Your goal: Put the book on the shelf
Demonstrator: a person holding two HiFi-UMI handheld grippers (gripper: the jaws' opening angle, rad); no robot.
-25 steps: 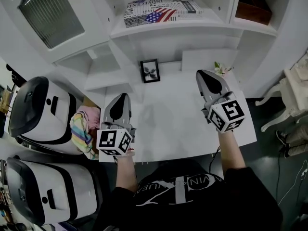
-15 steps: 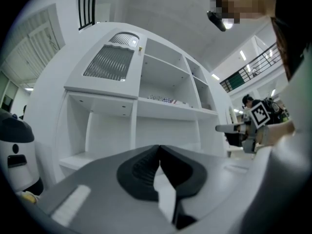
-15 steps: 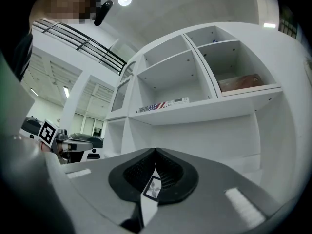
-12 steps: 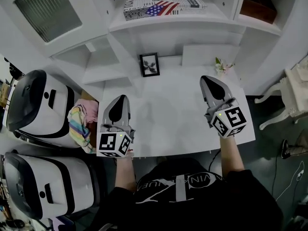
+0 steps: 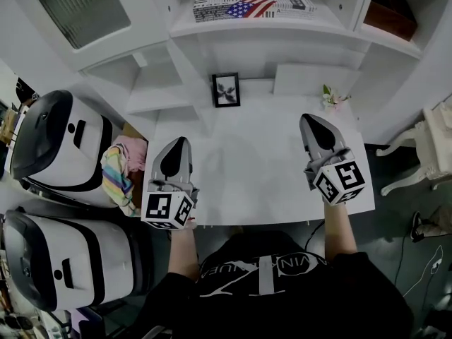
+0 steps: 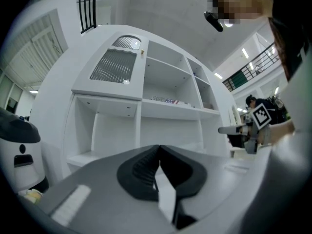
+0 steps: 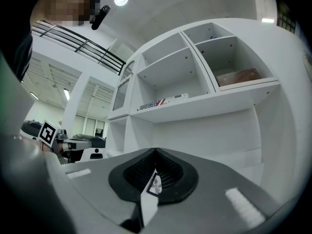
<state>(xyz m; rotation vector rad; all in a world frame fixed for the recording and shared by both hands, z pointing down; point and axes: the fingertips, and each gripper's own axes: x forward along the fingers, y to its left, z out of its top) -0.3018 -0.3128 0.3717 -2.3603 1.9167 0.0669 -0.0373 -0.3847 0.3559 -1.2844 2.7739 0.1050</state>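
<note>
The book (image 5: pixel 248 0), with newsprint and an American flag on its cover, lies flat on the white shelf (image 5: pixel 282 28) above the desk. It shows as a thin strip in the left gripper view (image 6: pixel 168 100) and the right gripper view (image 7: pixel 163 102). My left gripper (image 5: pixel 178 141) hovers over the desk's left edge, shut and holding nothing (image 6: pixel 159 147). My right gripper (image 5: pixel 308 119) is over the desk's right side, also shut and holding nothing (image 7: pixel 155 151). Both point towards the shelf unit, well short of the book.
A small framed picture (image 5: pixel 227 90) and a little flower pot (image 5: pixel 330 99) stand at the back of the white desk (image 5: pixel 247 175). A brown box (image 5: pixel 392 20) sits in the upper right compartment. Two white machines (image 5: pixel 56 143) and a striped cloth (image 5: pixel 121 179) are on the left.
Both grippers have drawn back a little from the shelf towards the person, the right one more. The book has stayed on the shelf.
</note>
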